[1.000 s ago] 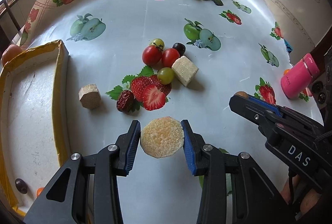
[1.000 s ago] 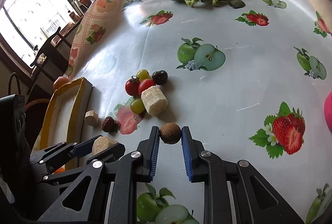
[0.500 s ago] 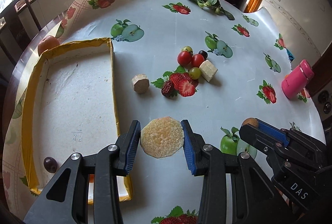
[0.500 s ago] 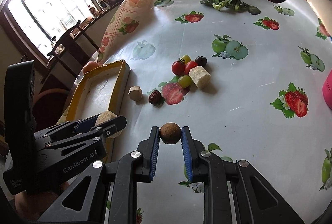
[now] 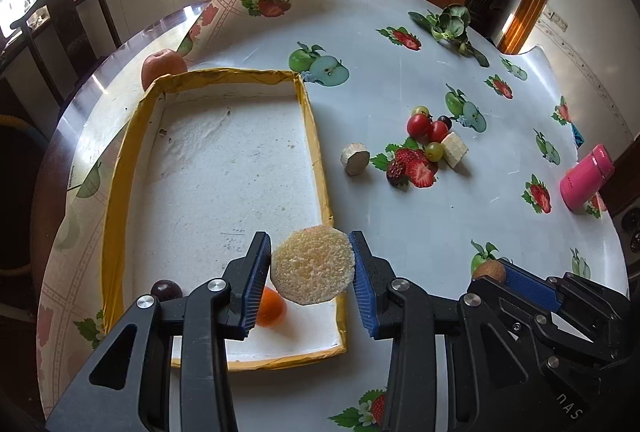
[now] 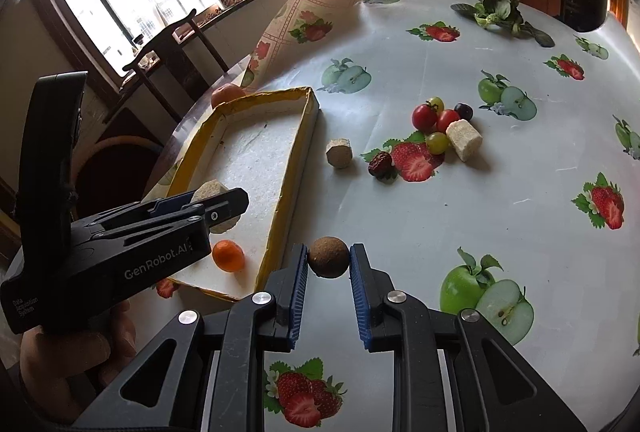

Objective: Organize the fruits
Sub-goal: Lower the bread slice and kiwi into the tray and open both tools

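My left gripper (image 5: 312, 274) is shut on a round pale yellow slice (image 5: 313, 270) and holds it above the near right corner of the yellow-rimmed tray (image 5: 114, 200). The tray holds a small orange fruit (image 5: 272, 308) and a dark plum (image 5: 165, 289). My right gripper (image 6: 329, 264) is shut on a brown round fruit (image 6: 328, 257), just right of the tray (image 6: 280, 208). A cluster of cherry tomatoes (image 5: 419, 124), a green grape (image 5: 434, 151), a dark berry, a red date (image 5: 395, 170) and two pale chunks (image 5: 454, 150) lies on the tablecloth further out.
A pink bottle (image 5: 586, 178) lies at the right edge. An apple (image 5: 163, 65) sits behind the tray. Leafy greens (image 5: 452, 26) lie at the far side. The tablecloth is folded up at the back left (image 5: 260, 0). A wooden chair (image 6: 176, 60) stands beyond the table.
Both grippers have pulled back and to the left, each with its fruit. The left one has come over the tray's near corner; the fruit cluster now lies farther away.
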### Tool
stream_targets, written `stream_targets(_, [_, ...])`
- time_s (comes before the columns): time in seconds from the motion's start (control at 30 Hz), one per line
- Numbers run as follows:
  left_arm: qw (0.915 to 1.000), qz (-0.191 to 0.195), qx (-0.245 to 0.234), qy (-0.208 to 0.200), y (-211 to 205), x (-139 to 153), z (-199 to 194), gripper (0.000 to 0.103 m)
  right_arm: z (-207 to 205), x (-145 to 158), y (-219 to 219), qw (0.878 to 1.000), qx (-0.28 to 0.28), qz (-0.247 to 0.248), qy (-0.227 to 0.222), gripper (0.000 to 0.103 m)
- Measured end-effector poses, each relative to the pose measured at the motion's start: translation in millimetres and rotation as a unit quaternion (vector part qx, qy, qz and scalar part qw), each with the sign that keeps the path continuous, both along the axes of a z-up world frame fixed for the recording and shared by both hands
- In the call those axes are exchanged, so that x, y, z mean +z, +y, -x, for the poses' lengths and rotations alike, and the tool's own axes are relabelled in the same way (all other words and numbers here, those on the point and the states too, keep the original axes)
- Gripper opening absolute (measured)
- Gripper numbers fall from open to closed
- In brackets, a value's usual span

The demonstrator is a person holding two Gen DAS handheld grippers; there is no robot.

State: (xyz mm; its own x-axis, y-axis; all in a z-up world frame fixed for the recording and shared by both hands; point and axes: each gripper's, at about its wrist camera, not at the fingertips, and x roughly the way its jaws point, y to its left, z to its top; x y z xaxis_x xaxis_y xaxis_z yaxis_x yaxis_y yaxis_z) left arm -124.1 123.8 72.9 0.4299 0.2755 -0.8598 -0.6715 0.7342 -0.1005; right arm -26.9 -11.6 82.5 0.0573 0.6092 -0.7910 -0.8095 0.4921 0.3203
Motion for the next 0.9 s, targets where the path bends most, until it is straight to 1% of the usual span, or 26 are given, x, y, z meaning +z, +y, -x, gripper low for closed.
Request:
stream_targets(0.33, [0.9994,0.005,0.033,-0.001,22.9,-4.8,33.7,0.037,30.0,5.1,24.5,0.999,0.035,-0.002,-0.006,0.022])
stream_targets(0.9, [0.9976,0.018,0.066,-0.004,48.6,-13.3,59.5,0.037,58.0,3.2,59.2,0.997,0.075,0.006,-0.008,0.022])
